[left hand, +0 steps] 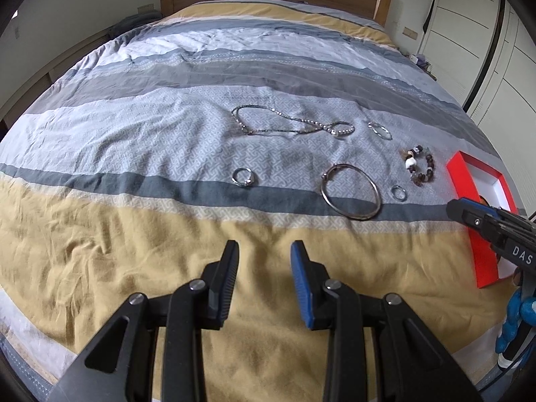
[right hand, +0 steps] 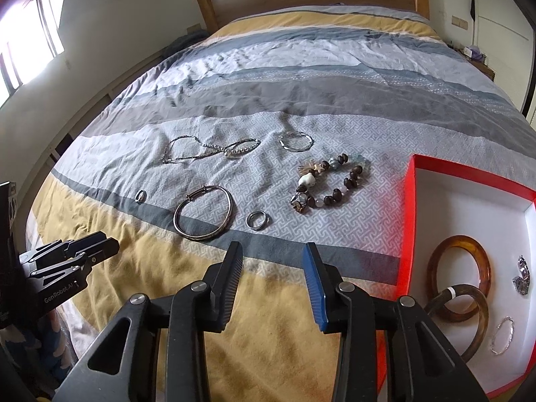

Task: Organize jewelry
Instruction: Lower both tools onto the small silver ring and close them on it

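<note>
Both the right gripper (right hand: 272,251) and the left gripper (left hand: 264,249) hover part-open and empty over the bed (right hand: 140,268). Just ahead of the right one lies a small ring (right hand: 257,219) beside a silver bangle (right hand: 203,212): light, stiff and probably slippery, best pinched across the rim. Only the right view shows the amber bangles (right hand: 460,261) already in the red box (right hand: 407,221)

White lettering "DAS" is read on the black body of the right claw (left hand: 469,216), cut off by the frame edge. "GenRobot.AI" is read on the black body of the left claw (right hand: 104,246). No other legible text is noted.
</note>
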Demonstrator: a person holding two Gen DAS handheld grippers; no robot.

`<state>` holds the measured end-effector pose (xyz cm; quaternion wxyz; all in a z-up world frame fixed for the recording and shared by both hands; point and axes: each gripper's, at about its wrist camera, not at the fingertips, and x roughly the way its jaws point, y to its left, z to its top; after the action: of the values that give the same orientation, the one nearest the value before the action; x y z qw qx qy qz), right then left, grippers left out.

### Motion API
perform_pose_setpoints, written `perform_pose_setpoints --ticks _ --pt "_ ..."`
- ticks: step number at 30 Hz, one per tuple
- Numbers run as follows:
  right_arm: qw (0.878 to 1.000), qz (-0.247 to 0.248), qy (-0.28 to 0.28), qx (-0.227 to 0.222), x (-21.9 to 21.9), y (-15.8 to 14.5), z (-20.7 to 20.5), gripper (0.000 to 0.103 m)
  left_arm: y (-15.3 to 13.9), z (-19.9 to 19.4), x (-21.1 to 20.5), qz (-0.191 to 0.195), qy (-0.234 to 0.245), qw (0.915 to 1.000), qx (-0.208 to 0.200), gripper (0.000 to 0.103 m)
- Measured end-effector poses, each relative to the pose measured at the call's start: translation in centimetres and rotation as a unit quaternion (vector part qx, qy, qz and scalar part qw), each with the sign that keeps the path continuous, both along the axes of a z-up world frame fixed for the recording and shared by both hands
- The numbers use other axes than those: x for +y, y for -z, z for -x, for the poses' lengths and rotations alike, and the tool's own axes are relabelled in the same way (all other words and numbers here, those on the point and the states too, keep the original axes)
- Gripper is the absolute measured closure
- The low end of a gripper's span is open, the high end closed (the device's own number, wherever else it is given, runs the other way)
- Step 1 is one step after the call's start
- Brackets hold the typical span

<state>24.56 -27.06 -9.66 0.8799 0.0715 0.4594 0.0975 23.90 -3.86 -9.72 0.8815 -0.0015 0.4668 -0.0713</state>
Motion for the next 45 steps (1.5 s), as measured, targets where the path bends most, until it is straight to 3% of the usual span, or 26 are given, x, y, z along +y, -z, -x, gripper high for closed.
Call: perform_pose_setpoints --ticks 18,25,29,32,35,45 --pt "0.999 0.011 0.007 0.03 2.8 3.3 -4.3 0.071 1.3 -5.5 1.4 0.02 -0.01 0.9997 -0.013 0.073" --pt "0.999 0.018 0.011 0.035 3.2 4.4 -5.4 0.071 2.6 -7.4 0.9 0.005 -0.006 0.9999 -0.01 0.073" --pt "0.999 0.024 0.01 0.032 3.3 4.8 -5.7 0.074 3.3 -7.9 0.8 0.005 -0.005 0.9999 -0.009 0.073" --pt "0.999 0.03 0.011 0.03 3.4 5.1 -6.1 0.082 3.5 -8.0 0.7 0.004 -0.002 0.9999 -0.015 0.076" --pt "0.999 0.03 0.012 0.026 3.4 5.2 -6.1 0.082 3.6 -8.2 0.7 0.004 -0.001 0.9998 -0.018 0.085" --pt "1.0 -0.001 0.021 0.005 2.4 4.4 -4.5 0.082 2.8 -7.7 0.8 0.002 -0.002 0.9995 -0.032 0.085"
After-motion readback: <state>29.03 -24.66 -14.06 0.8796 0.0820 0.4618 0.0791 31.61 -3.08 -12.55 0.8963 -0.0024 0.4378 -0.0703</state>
